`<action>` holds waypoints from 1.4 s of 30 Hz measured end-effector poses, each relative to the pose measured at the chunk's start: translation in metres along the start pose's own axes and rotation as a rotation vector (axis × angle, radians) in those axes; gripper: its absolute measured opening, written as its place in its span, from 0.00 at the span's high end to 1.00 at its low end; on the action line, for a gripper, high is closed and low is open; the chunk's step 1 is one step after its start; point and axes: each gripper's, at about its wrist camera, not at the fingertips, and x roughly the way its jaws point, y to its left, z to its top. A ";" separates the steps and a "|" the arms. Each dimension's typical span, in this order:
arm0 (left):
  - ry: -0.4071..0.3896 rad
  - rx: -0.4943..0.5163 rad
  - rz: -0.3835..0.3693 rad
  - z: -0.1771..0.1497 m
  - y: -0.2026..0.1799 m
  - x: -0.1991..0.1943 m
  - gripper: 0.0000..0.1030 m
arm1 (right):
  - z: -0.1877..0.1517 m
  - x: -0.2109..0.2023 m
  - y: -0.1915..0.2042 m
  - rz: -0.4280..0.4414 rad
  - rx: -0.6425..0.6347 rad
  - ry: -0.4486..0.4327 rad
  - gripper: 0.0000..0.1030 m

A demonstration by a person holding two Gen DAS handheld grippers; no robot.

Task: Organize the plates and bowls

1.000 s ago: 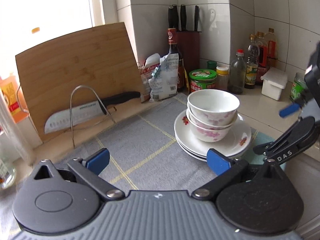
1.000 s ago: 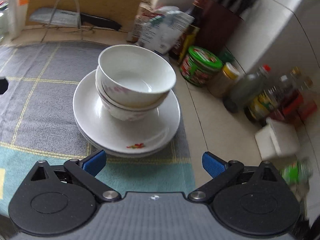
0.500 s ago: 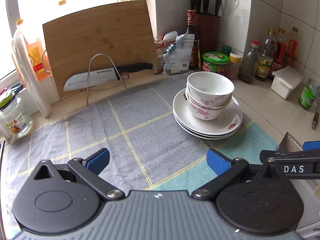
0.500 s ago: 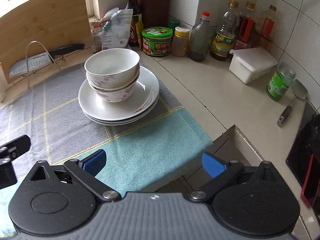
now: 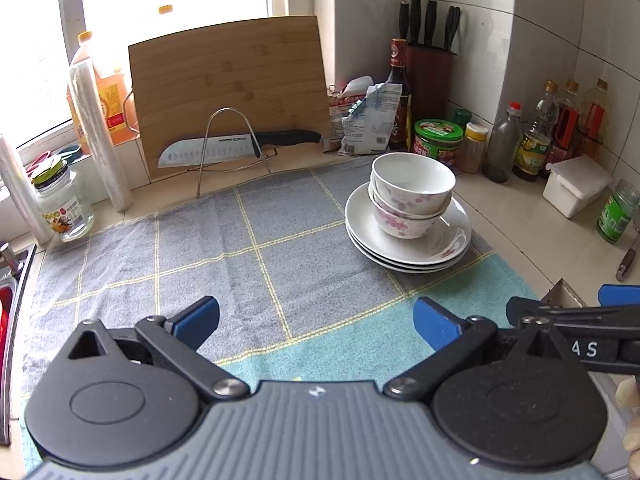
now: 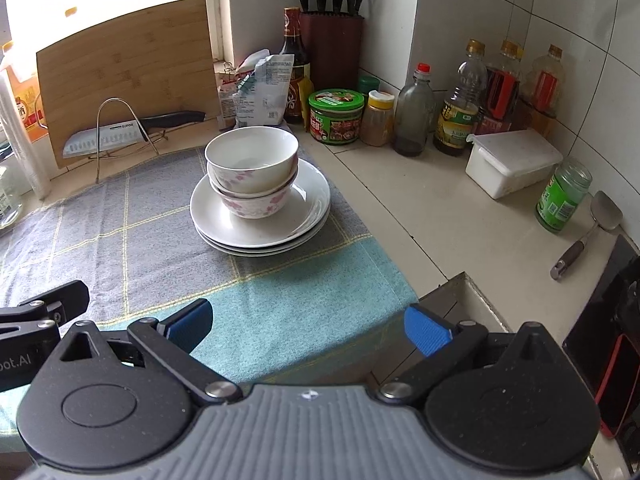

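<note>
On the counter (image 6: 420,216), we have pulled both grippers, left (image 5: 316,322) and right (image 6: 308,326), wide and empty, back from the stacked bowls (image 6: 253,168) and plates (image 6: 308,204); tidying looks done.

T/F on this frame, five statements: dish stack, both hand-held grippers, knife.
1. Two bowls sit nested on the stack of plates. True.
2. The left hand-held gripper is shut on a bowl. False: open, holding nothing.
3. The right hand-held gripper is open and clear of the dishes. True.
4. The knife lies flat on the cloth. False: it rests in a wire rack before the cutting board.
5. The plates sit on bare counter. False: on the cloth.
</note>
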 end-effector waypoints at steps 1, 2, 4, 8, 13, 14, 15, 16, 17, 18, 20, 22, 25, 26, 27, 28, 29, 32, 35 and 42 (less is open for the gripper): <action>0.001 -0.002 0.003 0.000 0.000 -0.001 0.01 | 0.000 -0.001 0.000 0.001 -0.003 -0.003 0.00; 0.001 -0.006 0.007 -0.001 0.000 -0.001 0.01 | 0.000 -0.002 0.000 0.002 -0.003 -0.007 0.00; -0.003 -0.010 0.010 -0.002 0.000 -0.003 0.01 | -0.001 -0.003 0.001 0.011 -0.011 -0.008 0.00; 0.005 -0.014 0.011 -0.004 -0.001 -0.003 0.01 | -0.002 -0.005 0.002 0.008 -0.017 -0.014 0.00; 0.006 -0.020 0.005 -0.003 -0.001 -0.004 0.01 | -0.002 -0.007 -0.001 0.010 -0.011 -0.021 0.00; 0.006 -0.020 0.005 -0.003 -0.002 -0.005 0.01 | -0.002 -0.007 -0.001 0.008 -0.009 -0.021 0.00; 0.006 -0.020 0.007 -0.003 -0.003 -0.005 0.01 | -0.002 -0.007 -0.002 0.008 -0.009 -0.021 0.00; 0.006 -0.020 0.008 -0.003 -0.003 -0.005 0.01 | -0.002 -0.008 -0.002 0.010 -0.006 -0.023 0.00; 0.005 -0.020 0.007 -0.003 -0.003 -0.005 0.01 | -0.002 -0.008 -0.003 0.010 -0.003 -0.025 0.00; 0.007 -0.022 0.006 -0.002 -0.003 -0.005 0.01 | -0.002 -0.009 -0.003 0.012 -0.002 -0.026 0.00; 0.009 -0.021 0.007 -0.002 -0.004 -0.004 0.01 | -0.002 -0.009 -0.003 0.011 0.002 -0.029 0.00; 0.009 -0.022 0.008 -0.002 -0.003 -0.005 0.01 | -0.002 -0.009 -0.003 0.012 0.002 -0.029 0.00; 0.010 -0.023 0.009 -0.002 -0.002 -0.004 0.01 | -0.001 -0.008 -0.003 0.012 0.001 -0.029 0.00; 0.012 -0.026 0.009 -0.002 -0.002 -0.004 0.01 | -0.002 -0.008 -0.003 0.013 0.001 -0.029 0.00; 0.014 -0.028 0.009 -0.002 -0.002 -0.003 0.01 | -0.002 -0.008 -0.003 0.013 0.001 -0.030 0.00; 0.015 -0.029 0.011 -0.002 -0.002 -0.003 0.01 | -0.002 -0.008 -0.003 0.014 0.001 -0.029 0.00; 0.016 -0.029 0.012 -0.002 -0.002 -0.003 0.01 | -0.002 -0.008 -0.003 0.014 0.001 -0.028 0.00; 0.017 -0.031 0.013 -0.001 -0.002 -0.002 0.01 | -0.001 -0.007 -0.003 0.014 0.000 -0.029 0.00; 0.017 -0.030 0.016 -0.001 -0.002 -0.002 0.01 | 0.001 -0.008 -0.004 0.015 0.001 -0.032 0.00; 0.017 -0.031 0.018 0.000 -0.001 -0.001 0.01 | 0.003 -0.007 -0.004 0.011 -0.001 -0.037 0.00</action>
